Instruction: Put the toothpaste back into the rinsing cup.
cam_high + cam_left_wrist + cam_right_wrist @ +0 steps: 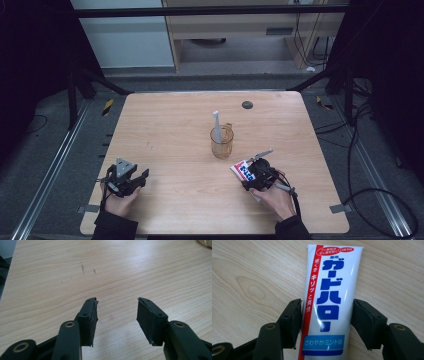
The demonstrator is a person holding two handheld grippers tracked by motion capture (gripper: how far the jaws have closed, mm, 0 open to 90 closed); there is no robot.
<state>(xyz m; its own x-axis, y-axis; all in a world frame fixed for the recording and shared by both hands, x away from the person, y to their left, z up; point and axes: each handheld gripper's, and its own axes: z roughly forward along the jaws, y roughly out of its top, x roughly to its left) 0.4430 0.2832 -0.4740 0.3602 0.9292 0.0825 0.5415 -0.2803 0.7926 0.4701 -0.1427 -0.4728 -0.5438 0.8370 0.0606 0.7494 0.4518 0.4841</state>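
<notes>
Left claw (117,311) hovers spread and empty over bare table (50,285). Right claw (325,322) straddles a toothpaste tube (329,297), 2 pads at its sides, apparently gripping. The tube looks light, soft, slick; hold mid-body, gently.

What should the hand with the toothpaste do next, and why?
Probably squeeze the right tongs fully shut on the toothpaste tube. The tube lies on the table between the pads, which sit right at its sides, so a firm grip likely comes before lifting it toward the cup.
</notes>
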